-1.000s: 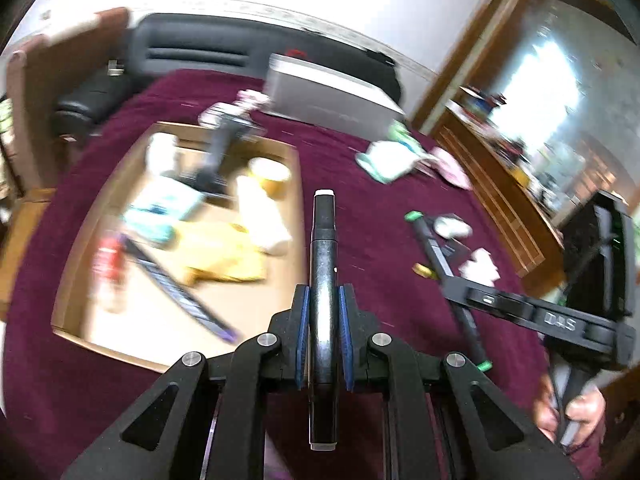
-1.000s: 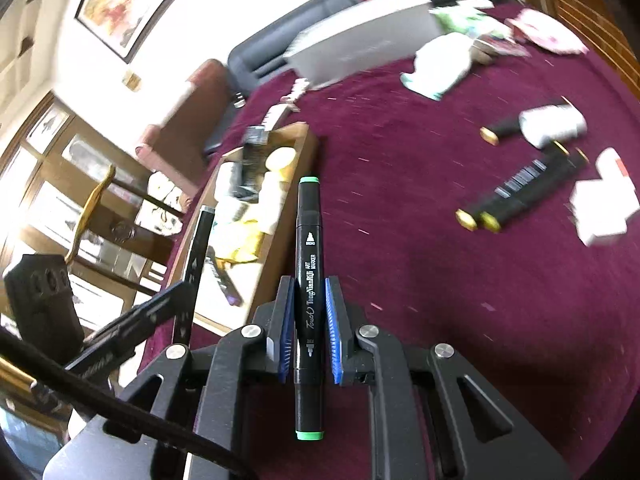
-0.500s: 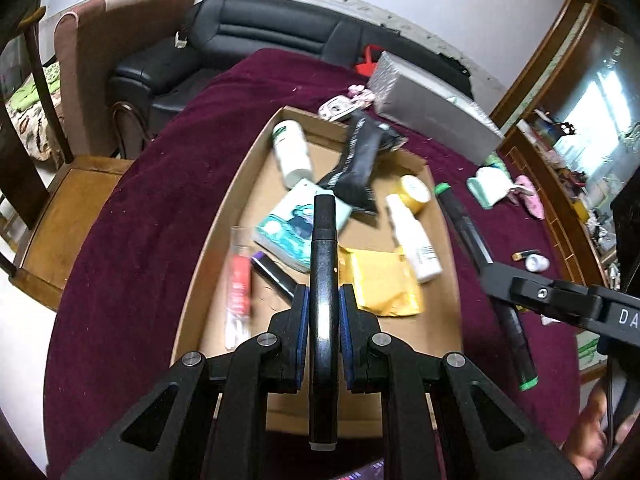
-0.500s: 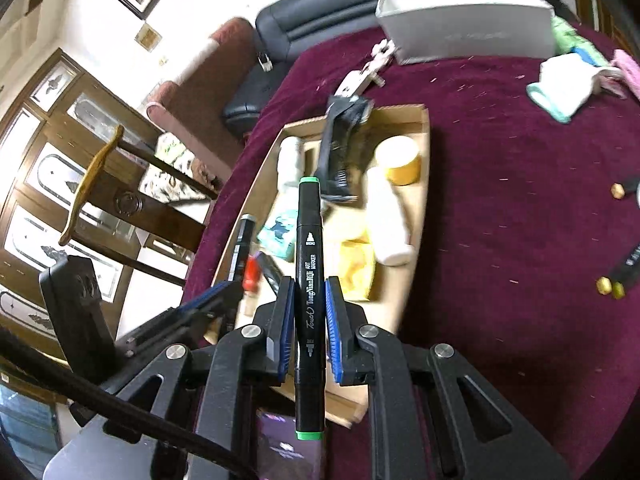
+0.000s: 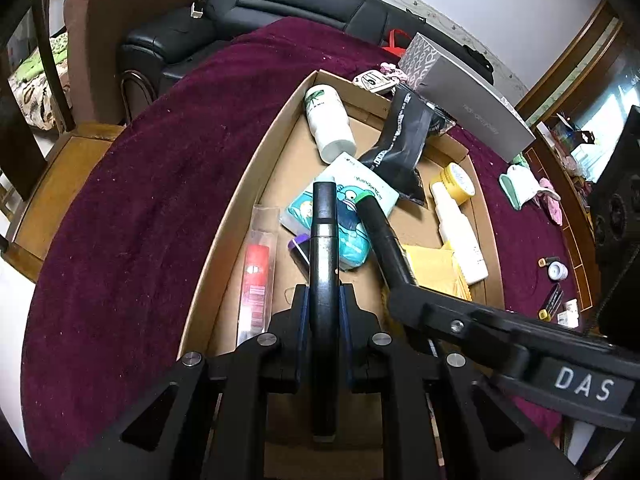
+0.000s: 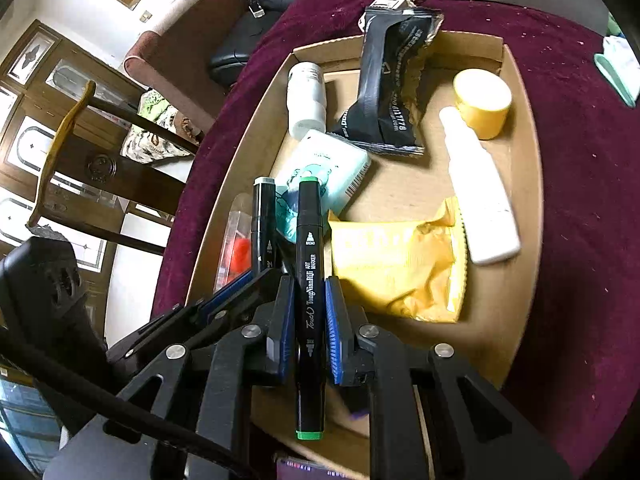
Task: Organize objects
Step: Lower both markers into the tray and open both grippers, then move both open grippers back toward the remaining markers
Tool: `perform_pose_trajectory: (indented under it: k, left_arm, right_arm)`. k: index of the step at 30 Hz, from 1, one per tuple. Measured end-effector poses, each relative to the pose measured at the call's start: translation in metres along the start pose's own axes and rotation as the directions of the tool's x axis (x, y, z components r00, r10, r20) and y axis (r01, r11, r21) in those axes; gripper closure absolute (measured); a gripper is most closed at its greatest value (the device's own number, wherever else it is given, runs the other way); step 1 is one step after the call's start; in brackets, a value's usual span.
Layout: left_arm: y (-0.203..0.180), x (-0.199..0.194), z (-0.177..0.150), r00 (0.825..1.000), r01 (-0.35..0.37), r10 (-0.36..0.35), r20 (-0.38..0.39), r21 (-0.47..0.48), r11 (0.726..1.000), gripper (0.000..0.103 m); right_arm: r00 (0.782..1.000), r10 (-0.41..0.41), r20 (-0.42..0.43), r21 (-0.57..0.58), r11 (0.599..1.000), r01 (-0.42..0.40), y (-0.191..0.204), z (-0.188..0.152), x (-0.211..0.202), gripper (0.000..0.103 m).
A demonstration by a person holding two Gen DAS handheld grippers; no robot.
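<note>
Both grippers hang over the cardboard tray (image 5: 240, 184), the left gripper (image 5: 323, 312) clamping a grey-capped marker (image 5: 324, 248), the right gripper (image 6: 307, 312) a green-capped marker (image 6: 309, 240). Best lower each toward bare cardboard beside the tissue pack (image 6: 332, 168) before easing the fingers apart, one at a time, so neither marker rolls.

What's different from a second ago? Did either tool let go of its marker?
No. Both tools swung from over the bare maroon cloth to above the cardboard tray and came lower. The left tool remains clamped on the grey-capped marker, the right tool on the green-capped marker. The tray's contents lie as before.
</note>
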State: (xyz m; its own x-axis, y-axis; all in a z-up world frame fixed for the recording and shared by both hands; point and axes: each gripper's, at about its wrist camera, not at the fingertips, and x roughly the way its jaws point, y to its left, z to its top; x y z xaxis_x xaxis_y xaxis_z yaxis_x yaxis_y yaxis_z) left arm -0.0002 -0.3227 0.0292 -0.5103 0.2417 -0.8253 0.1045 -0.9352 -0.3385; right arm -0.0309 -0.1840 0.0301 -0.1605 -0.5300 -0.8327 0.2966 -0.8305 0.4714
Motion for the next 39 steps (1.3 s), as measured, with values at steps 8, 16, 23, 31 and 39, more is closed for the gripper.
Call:
perform_pose_trajectory:
  k: [8,16,23,31,39]
  left_arm:
    - [0.017,-0.003,0.001,0.994,0.110,-0.111,-0.003,-0.121,0.987,0.082]
    - [0.016,-0.047,-0.001,0.986,0.153,-0.141,0.090,-0.150,0.977,0.071]
    - [-0.014,-0.112,-0.022,0.955,0.204,-0.178,0.236,-0.090,0.975,0.057]
    - [-0.109,-0.130,-0.038,0.944,0.255,-0.269,0.192,0.098,0.962,0.056]
    - [-0.203,-0.086,-0.058,0.941,0.323,-0.335,0.038,0.187,0.928,0.056]
  right_arm:
    - [0.999,0.029,0.017,0.033,0.999,-0.029,-0.008,0.001,0.000,0.087]
    - [0.989,0.035,0.143,-0.028,0.999,-0.032,-0.003,-0.013,-0.049,0.077]
    - [0.915,-0.088,0.393,-0.132,0.980,0.151,-0.012,-0.061,-0.146,0.045]
    - [0.827,-0.241,0.507,-0.044,0.952,0.304,-0.092,-0.093,-0.248,0.044]
    - [0.795,-0.351,0.494,0.164,0.936,0.311,-0.192,-0.112,-0.306,0.038]
